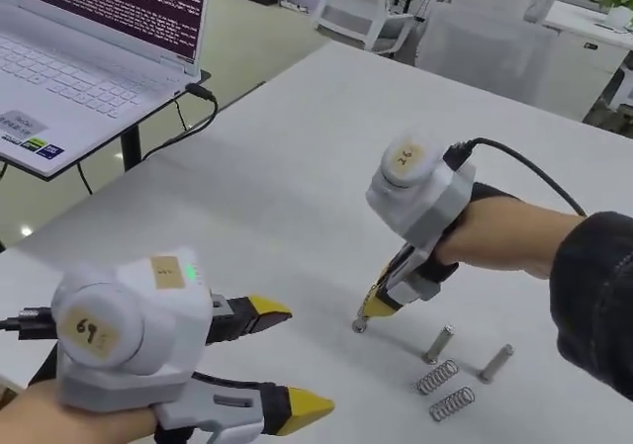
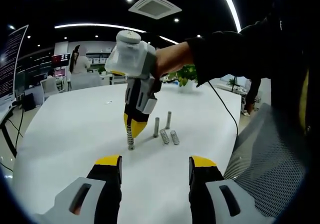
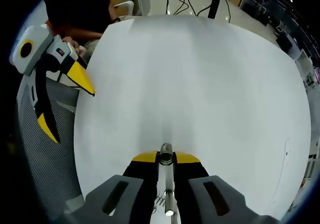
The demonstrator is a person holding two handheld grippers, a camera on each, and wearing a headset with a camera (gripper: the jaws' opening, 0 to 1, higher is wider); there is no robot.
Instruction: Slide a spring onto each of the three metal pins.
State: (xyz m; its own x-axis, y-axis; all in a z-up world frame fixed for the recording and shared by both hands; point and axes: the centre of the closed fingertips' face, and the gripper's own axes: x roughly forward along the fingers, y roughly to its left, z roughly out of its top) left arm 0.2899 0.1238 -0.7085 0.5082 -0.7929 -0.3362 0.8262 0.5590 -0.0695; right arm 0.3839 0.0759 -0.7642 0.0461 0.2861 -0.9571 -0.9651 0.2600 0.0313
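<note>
My right gripper [image 1: 379, 308] is shut on a metal pin [image 1: 361, 322] that wears a spring [image 2: 130, 133]; the pin's lower end touches the white table [image 1: 297, 167]. In the right gripper view the coil [image 3: 166, 156] sits between the closed yellow tips. Two bare pins [image 1: 438, 343] [image 1: 497, 362] lie to the right of it, with two loose springs [image 1: 436, 376] [image 1: 452, 402] in front of them. My left gripper [image 1: 292, 360] hovers open at the lower left, nothing between its fingers [image 2: 109, 162], pointing at the right gripper [image 2: 135, 124].
An open laptop [image 1: 89, 39] stands on a side table at the upper left, its black cable [image 1: 188, 118] hanging down. The right gripper's cable [image 1: 524, 167] trails over the table. Chairs and desks stand beyond the far edge.
</note>
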